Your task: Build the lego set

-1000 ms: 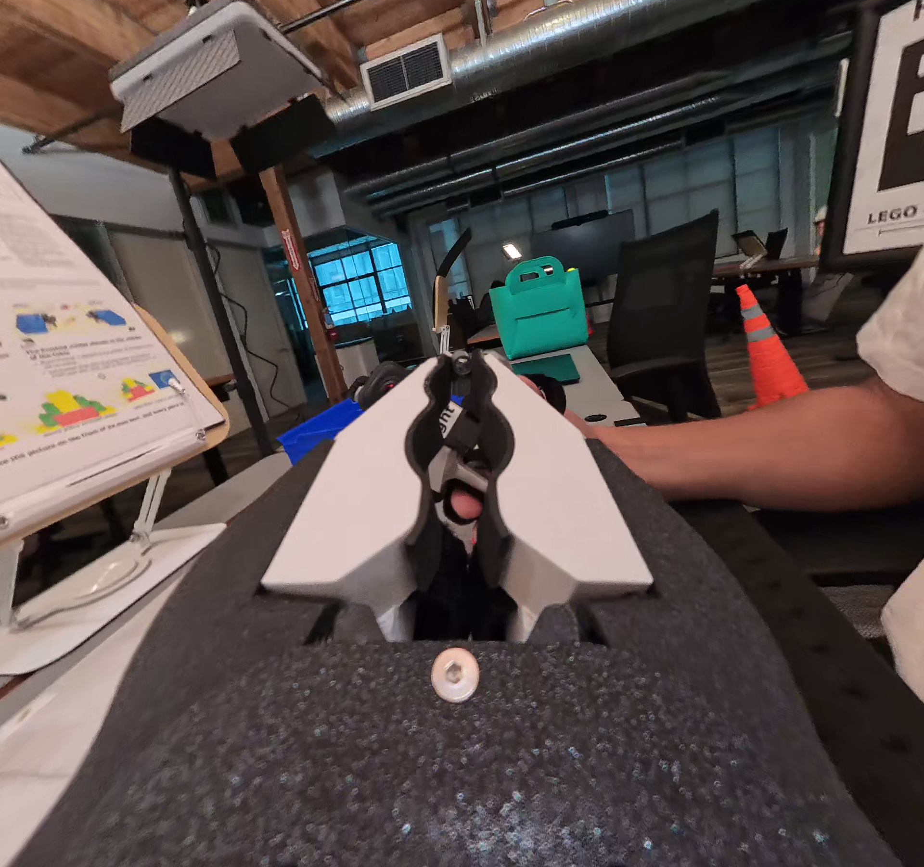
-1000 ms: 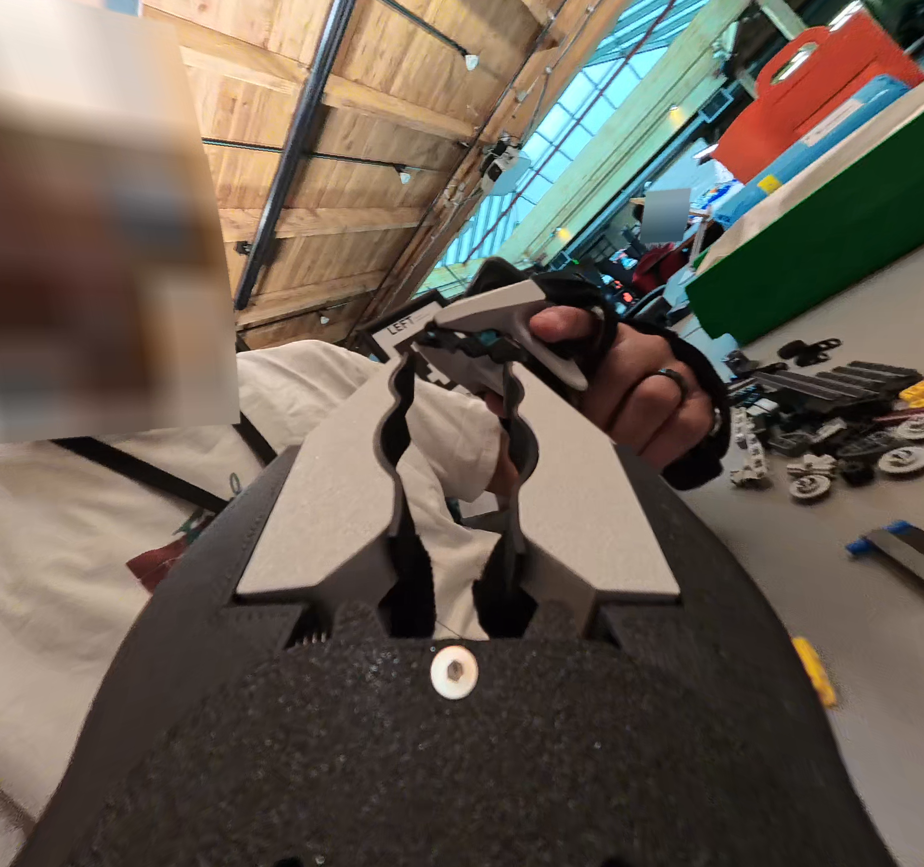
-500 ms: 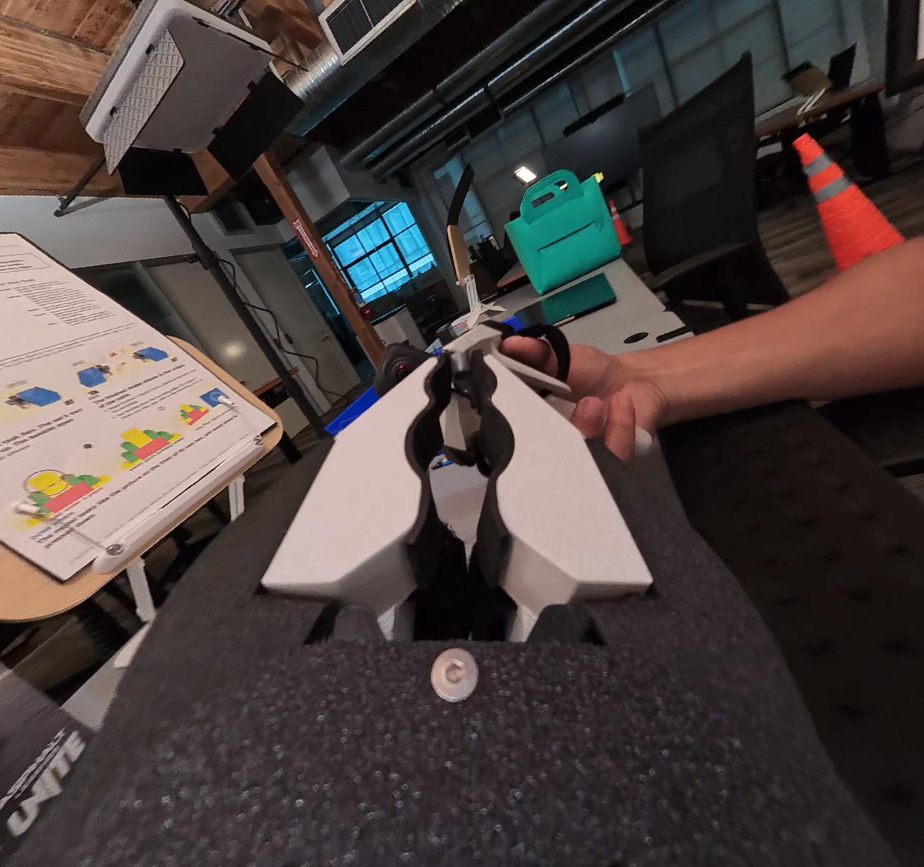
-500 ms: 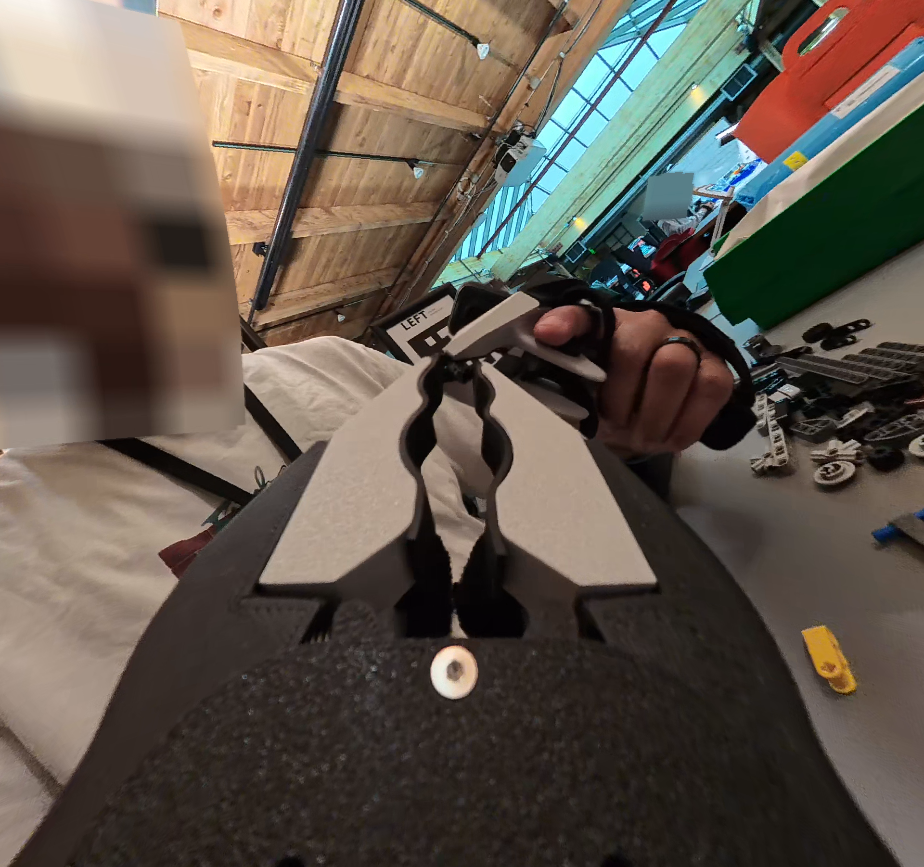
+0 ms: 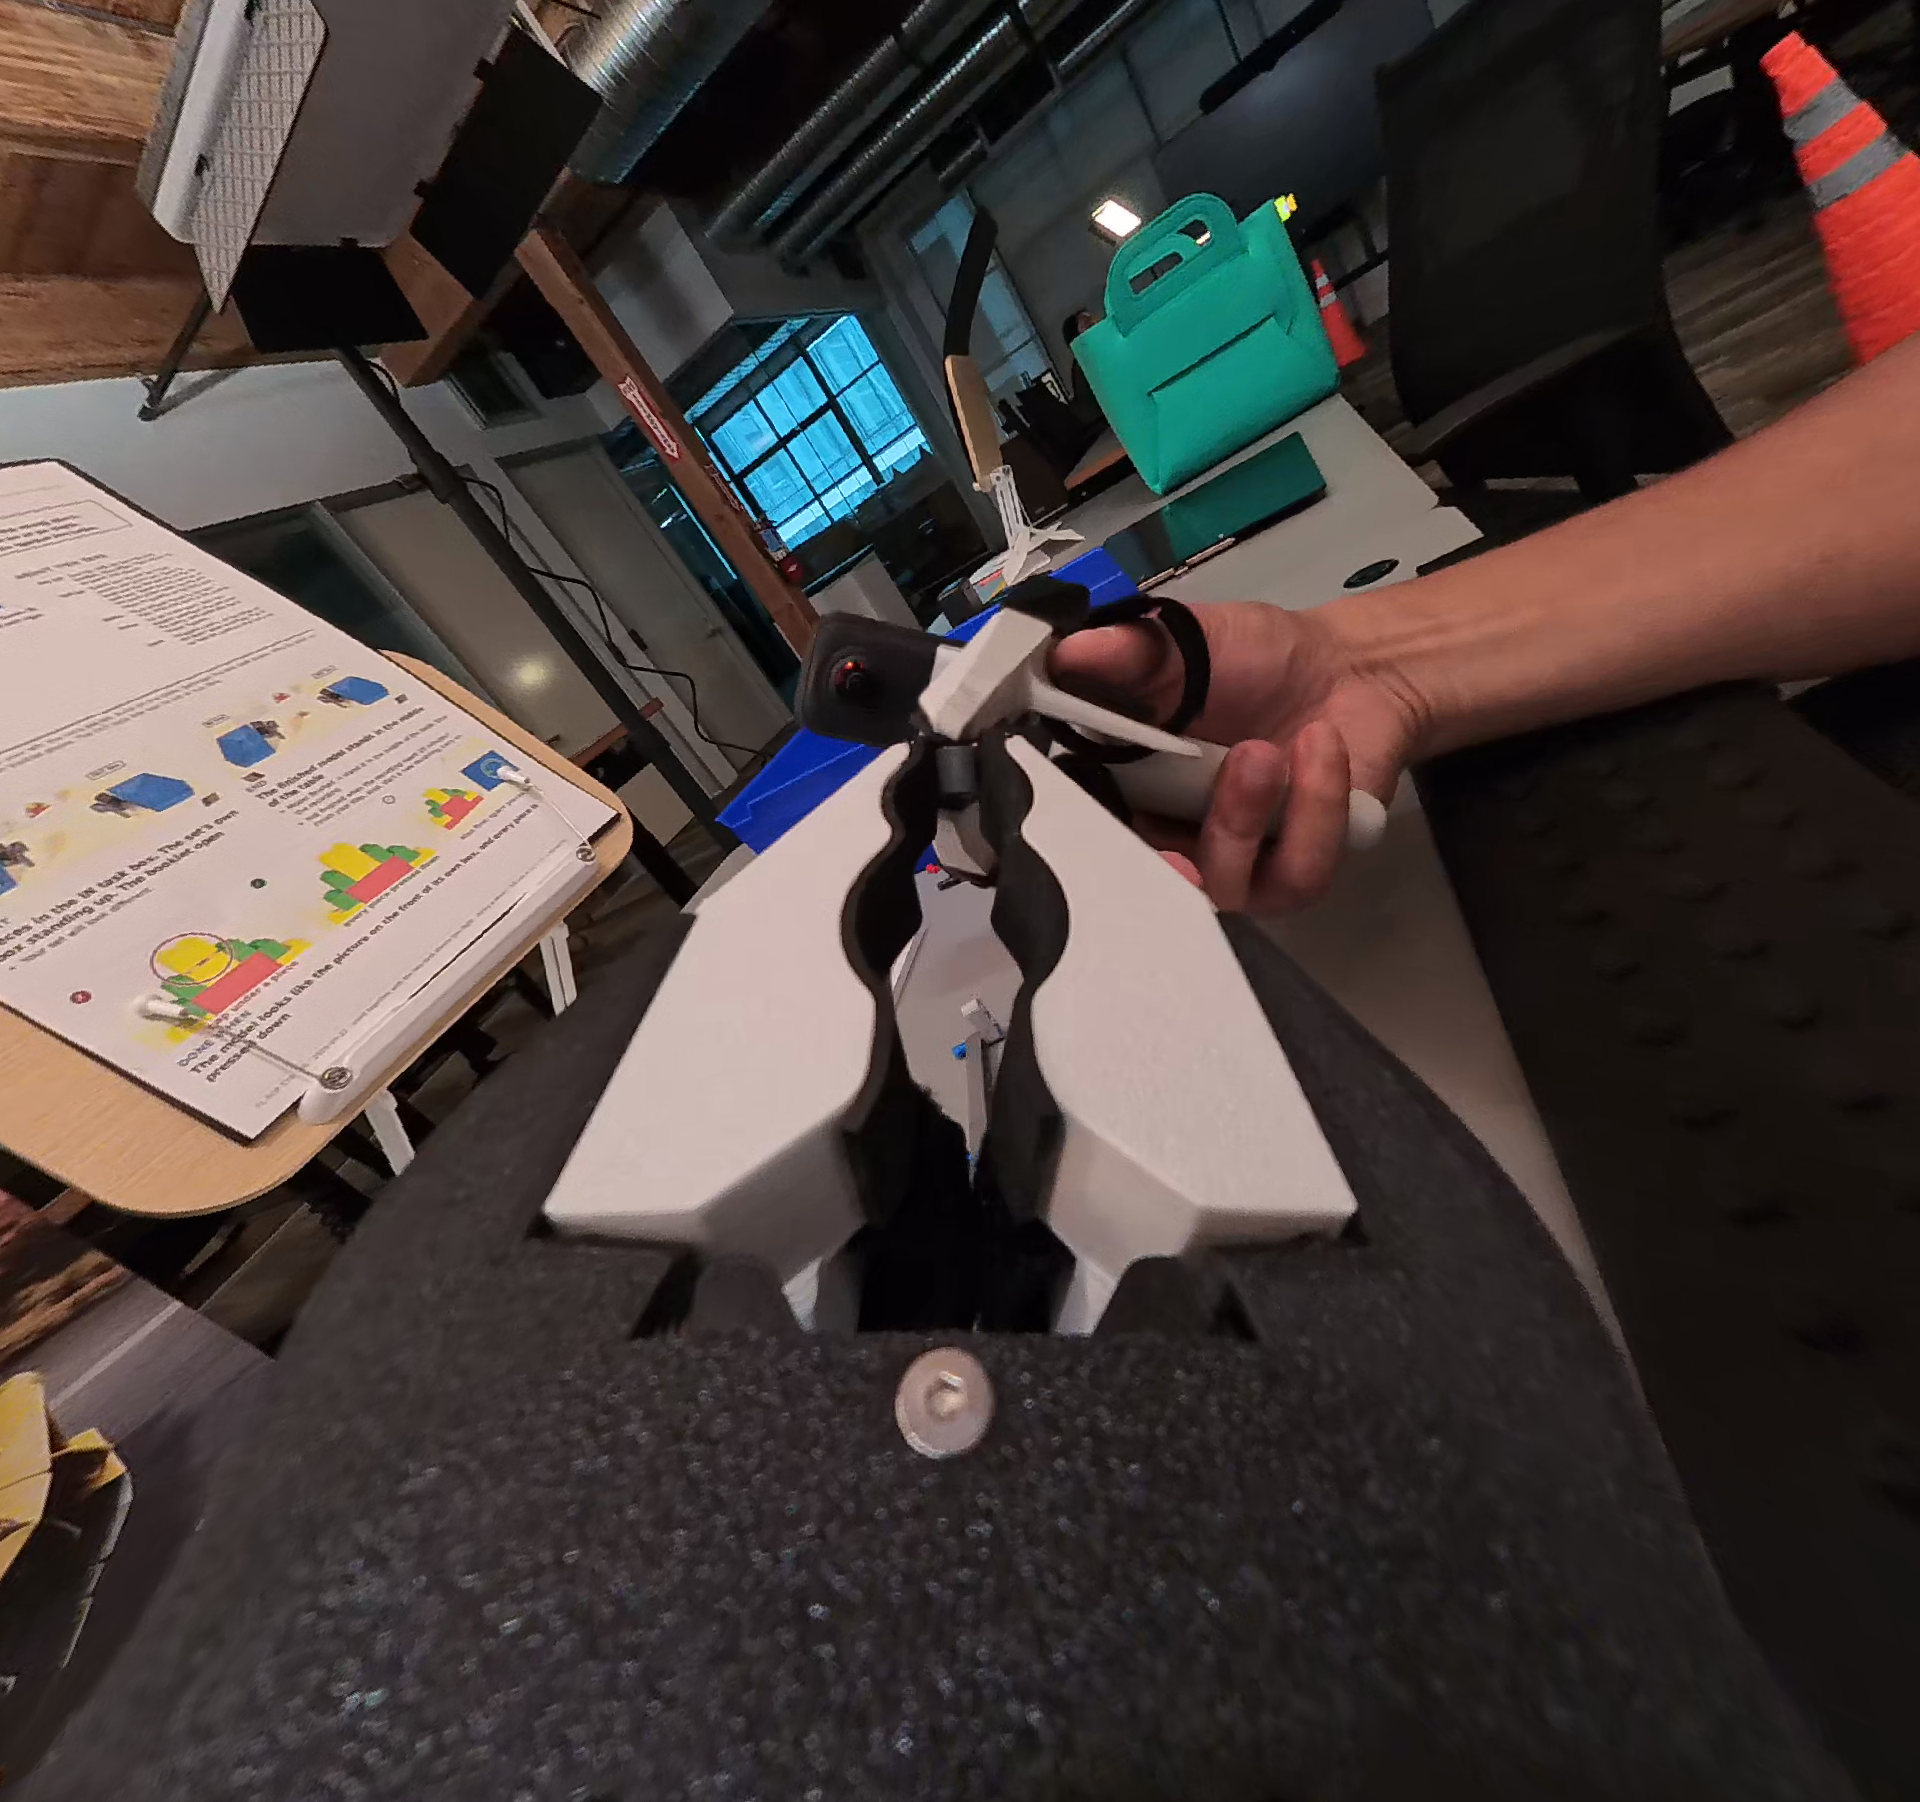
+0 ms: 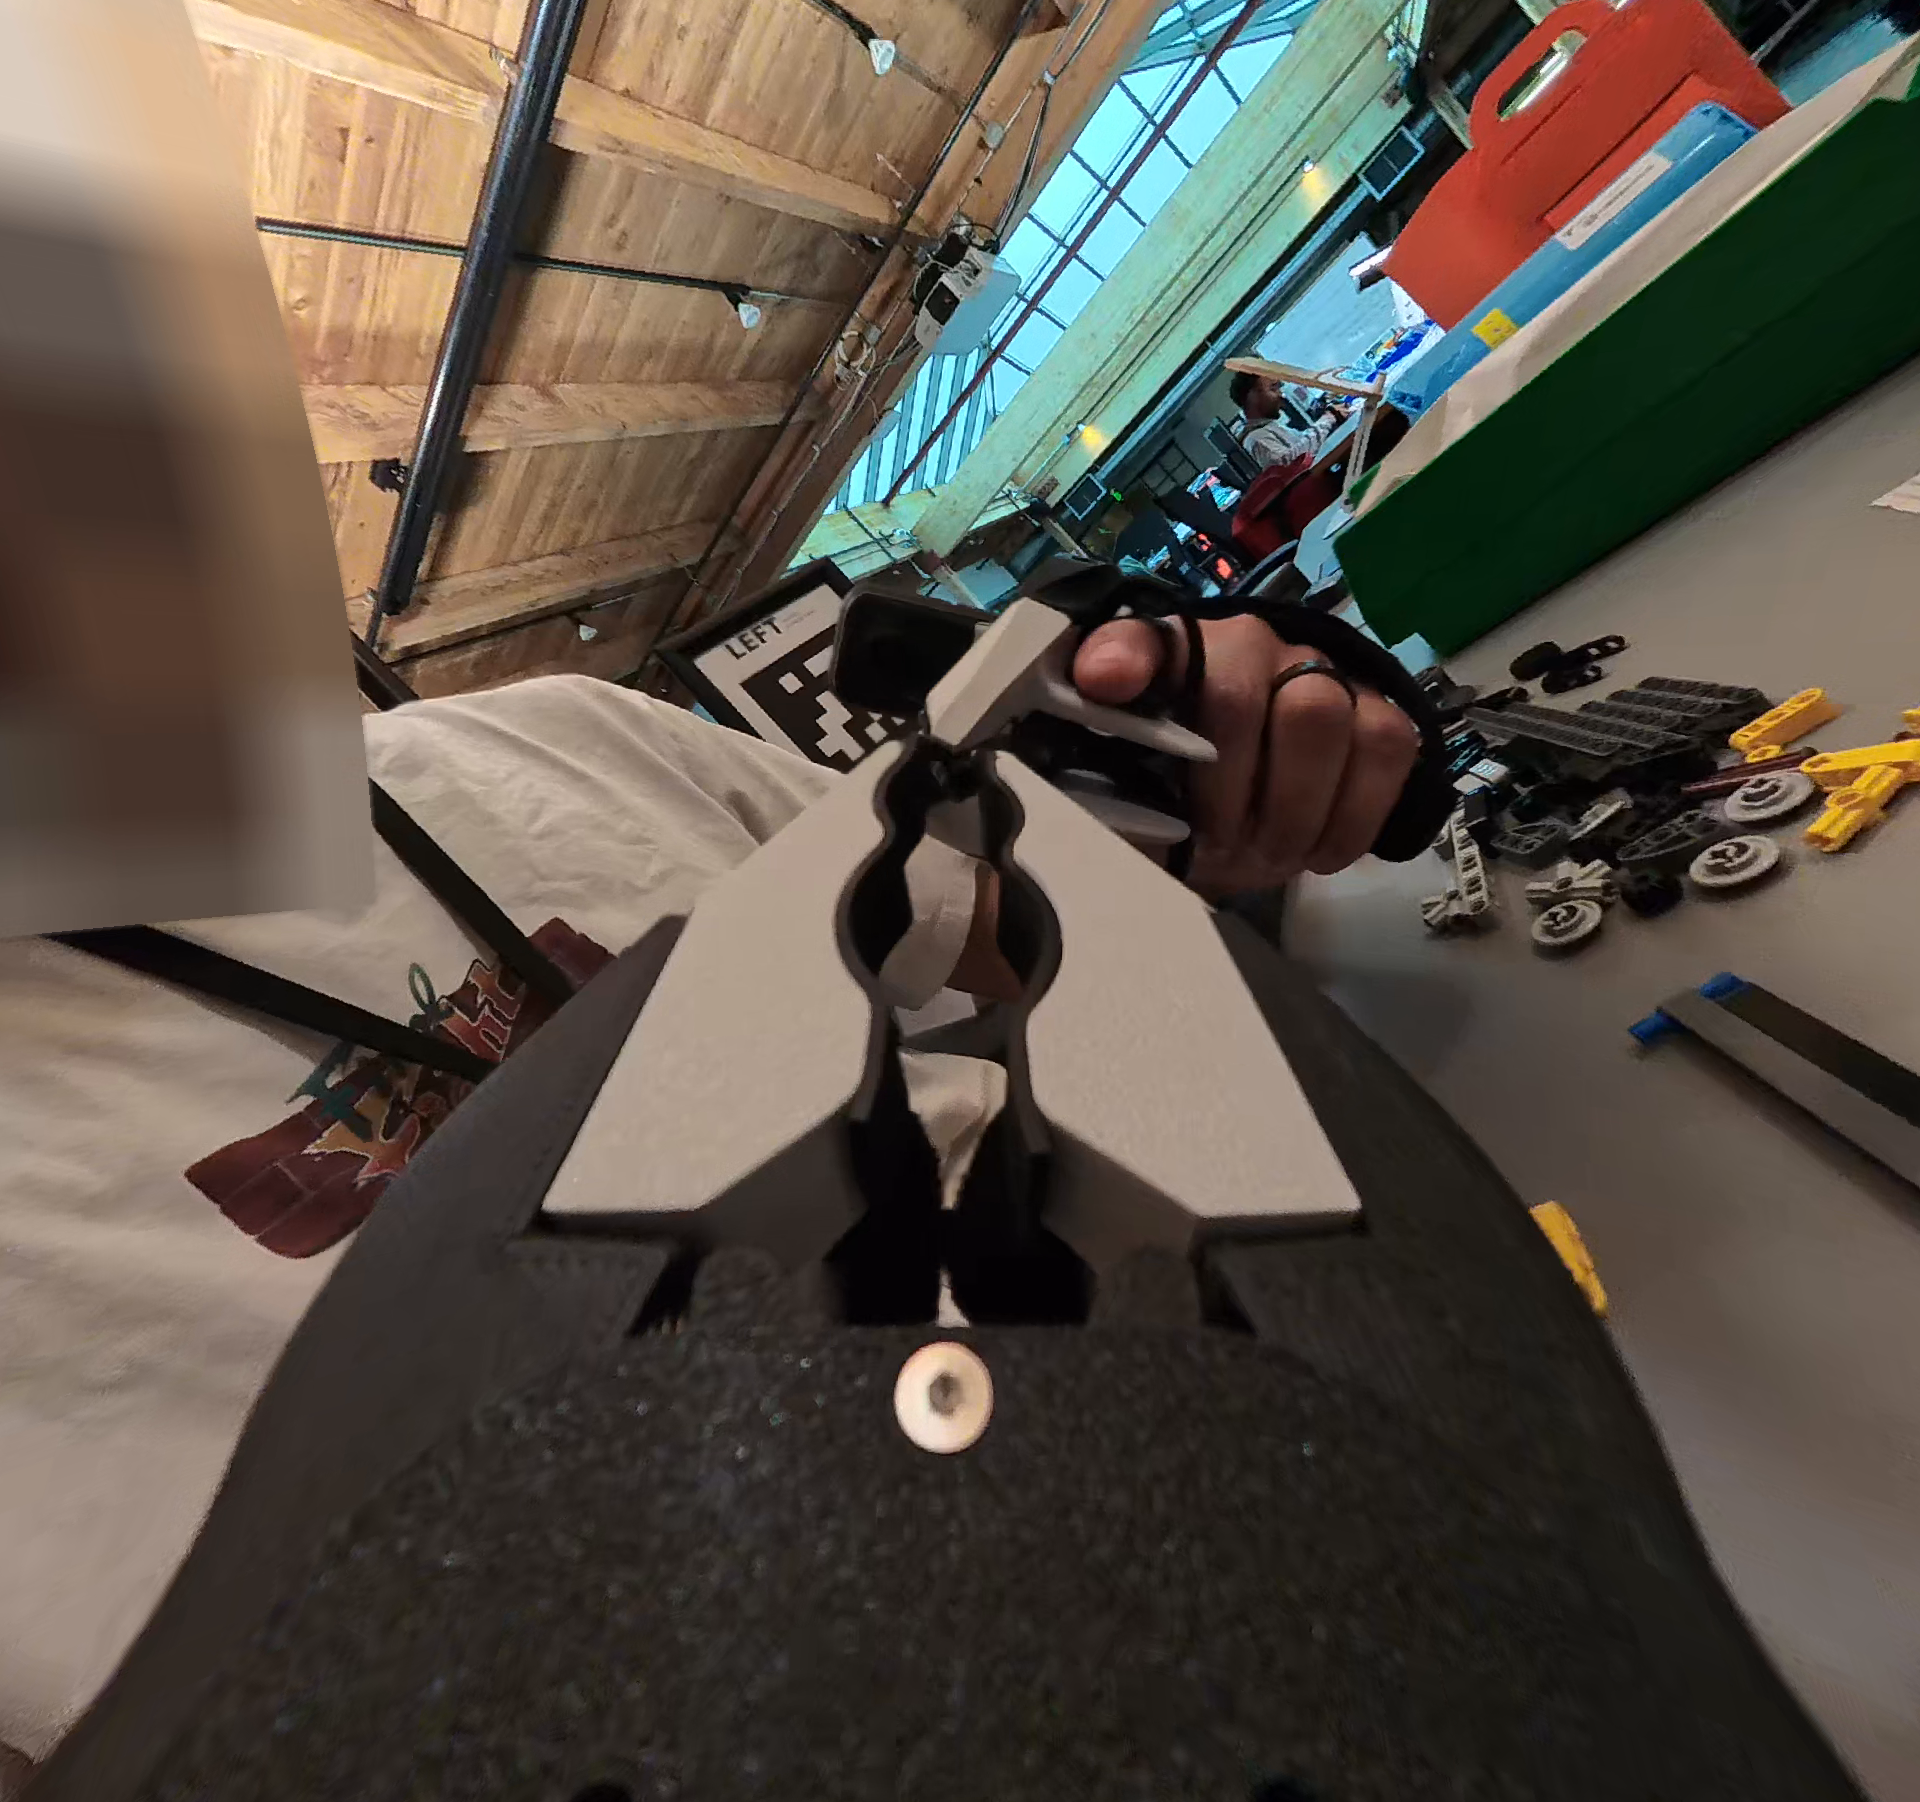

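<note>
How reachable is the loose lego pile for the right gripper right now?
Probably not directly: the right gripper faces the left gripper, tip to tip, while the lego pile lies off to its side, uncovered.

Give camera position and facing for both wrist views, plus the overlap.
Left wrist view: on the left gripper, looking along its fingers, tilted, at the right gripper and the instruction sheet; a small grey piece sits between its tips; right hand and forearm show.
Right wrist view: on the right gripper, facing back at the person's shirt; left hand and lego parts show.
Shared: grippers tip to tip over the grey table.
</note>
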The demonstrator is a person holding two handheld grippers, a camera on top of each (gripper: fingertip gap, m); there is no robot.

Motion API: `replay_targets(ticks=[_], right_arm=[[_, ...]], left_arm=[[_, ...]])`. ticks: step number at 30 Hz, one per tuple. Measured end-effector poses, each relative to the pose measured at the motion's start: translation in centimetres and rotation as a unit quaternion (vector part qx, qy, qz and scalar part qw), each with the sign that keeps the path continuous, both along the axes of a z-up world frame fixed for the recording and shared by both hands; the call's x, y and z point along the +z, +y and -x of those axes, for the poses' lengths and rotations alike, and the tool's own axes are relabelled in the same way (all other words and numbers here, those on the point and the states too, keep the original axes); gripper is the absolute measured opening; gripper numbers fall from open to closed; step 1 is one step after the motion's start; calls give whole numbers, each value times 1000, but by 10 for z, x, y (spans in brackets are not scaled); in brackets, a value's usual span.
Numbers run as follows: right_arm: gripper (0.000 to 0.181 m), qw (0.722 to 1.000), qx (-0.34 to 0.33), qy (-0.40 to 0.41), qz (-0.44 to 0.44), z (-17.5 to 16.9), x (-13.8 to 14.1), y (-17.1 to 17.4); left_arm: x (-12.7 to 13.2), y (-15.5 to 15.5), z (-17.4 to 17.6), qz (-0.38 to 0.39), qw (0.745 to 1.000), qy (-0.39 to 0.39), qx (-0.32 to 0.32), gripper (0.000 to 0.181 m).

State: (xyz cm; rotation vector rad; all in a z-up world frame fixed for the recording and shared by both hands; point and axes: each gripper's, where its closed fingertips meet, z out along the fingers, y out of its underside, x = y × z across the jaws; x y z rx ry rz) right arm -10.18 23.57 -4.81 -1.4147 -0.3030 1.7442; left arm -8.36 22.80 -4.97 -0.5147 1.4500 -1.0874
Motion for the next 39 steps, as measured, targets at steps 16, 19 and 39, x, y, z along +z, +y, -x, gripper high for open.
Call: replay_targets(ticks=[16,19,39], right_arm=[[4,997,-48,-58,5,-11,-15,9],[4,996,-47,-77,1,-6,-18,8],[6,995,-49,-88,-2,-7,-21,9]], left_arm=[[-20,12,-3,12,997,73,33,14],[-22,11,-4,21,996,86,25,11],[-20,14,-6,-86,993,30,80,6]])
